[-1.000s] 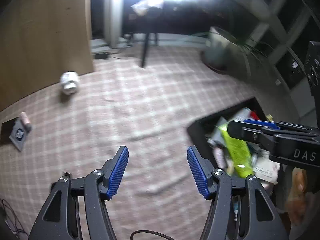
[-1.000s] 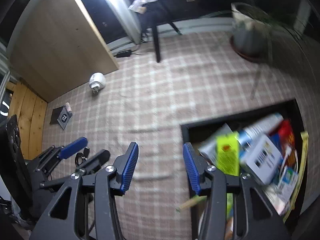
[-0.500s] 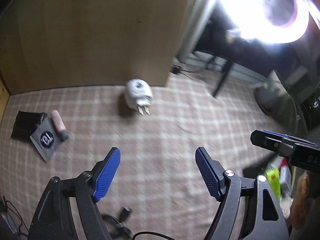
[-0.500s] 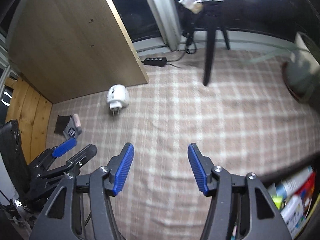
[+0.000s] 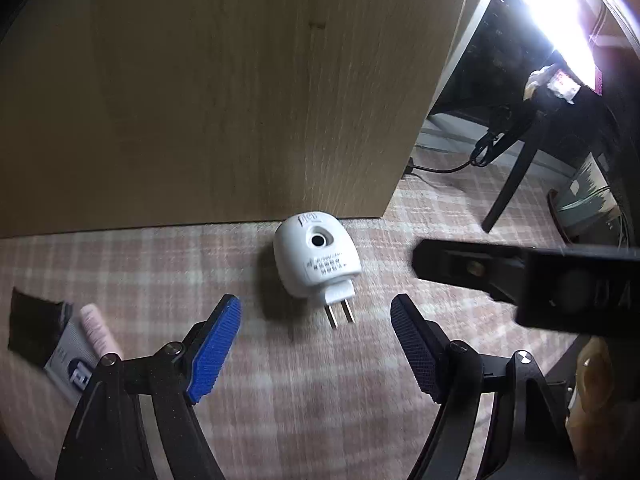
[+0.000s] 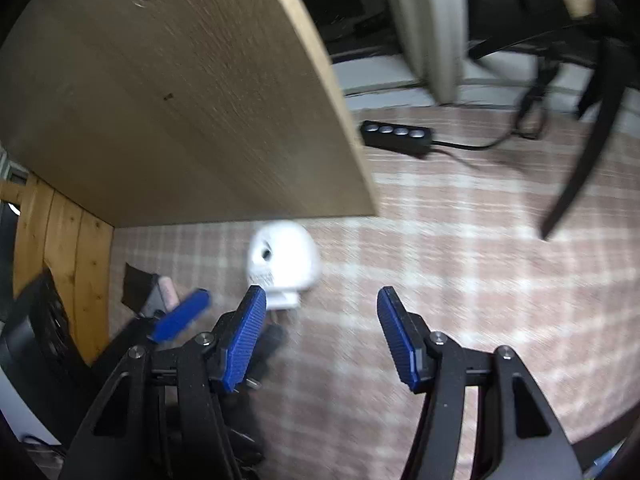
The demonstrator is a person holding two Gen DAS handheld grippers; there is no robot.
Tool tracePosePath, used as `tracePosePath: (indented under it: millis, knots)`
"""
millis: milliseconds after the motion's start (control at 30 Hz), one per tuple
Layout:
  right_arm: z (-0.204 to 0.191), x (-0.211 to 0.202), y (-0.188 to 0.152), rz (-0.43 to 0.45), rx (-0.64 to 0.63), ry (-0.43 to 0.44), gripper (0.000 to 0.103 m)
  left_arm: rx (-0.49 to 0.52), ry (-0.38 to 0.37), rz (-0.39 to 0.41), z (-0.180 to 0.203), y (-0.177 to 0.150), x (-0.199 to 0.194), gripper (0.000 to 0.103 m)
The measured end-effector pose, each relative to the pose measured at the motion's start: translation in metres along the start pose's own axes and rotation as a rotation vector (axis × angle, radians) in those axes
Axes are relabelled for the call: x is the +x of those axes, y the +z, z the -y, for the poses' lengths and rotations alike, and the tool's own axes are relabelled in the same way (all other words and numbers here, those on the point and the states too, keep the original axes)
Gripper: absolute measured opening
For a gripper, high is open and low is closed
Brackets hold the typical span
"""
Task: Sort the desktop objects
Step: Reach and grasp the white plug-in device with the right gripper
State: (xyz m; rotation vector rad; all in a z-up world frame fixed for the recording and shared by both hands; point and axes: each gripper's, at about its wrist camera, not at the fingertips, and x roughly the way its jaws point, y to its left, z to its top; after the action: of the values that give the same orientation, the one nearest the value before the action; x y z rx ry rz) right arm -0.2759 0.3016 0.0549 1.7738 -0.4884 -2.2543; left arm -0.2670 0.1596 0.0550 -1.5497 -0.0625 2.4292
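A tall wooden panel (image 5: 240, 92) is standing on the checked worktop (image 5: 320, 400). The left gripper (image 5: 316, 344) is hovering with its jaws spread wide and holding nothing; the right gripper (image 6: 322, 336) is likewise gaping empty. The white plug adapter (image 5: 316, 264) is lying just before the panel's foot, prongs pointing toward the left gripper. A pink tube (image 5: 100, 330) is resting on a small packet (image 5: 70, 360) at the left.

Your left gripper (image 5: 316, 346) sits w/ jaws apart just before the white rounded plug-in adapter (image 5: 316, 260), which lies on the checked pink tablecloth (image 5: 300, 400) against the tall light-wood panel (image 5: 240, 80). Left of it: small pink tube (image 5: 98, 330) on a grey card (image 5: 74, 354). Black power strip (image 6: 396, 134) behind, to the right.
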Motion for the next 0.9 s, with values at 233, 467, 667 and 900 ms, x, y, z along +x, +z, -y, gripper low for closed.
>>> tracePosePath:
  millis: [233, 467, 667, 900]
  knots:
    - [-0.004, 0.042, 0.017, -0.062, 0.031, 0.054, 0.057, -0.054, -0.054, -0.004, -0.011, 0.009, 0.029, 0.076]
    - [-0.006, 0.054, 0.021, -0.066, 0.048, 0.105, 0.058, -0.103, -0.106, -0.004, -0.019, 0.010, 0.042, 0.069]
    - [-0.005, 0.067, 0.022, -0.110, 0.109, 0.193, 0.056, -0.116, -0.107, -0.005, -0.022, 0.010, 0.044, 0.055]
    - [-0.011, 0.058, 0.015, -0.105, 0.088, 0.203, 0.053, -0.139, -0.125, -0.003, -0.027, 0.004, 0.035, 0.054]
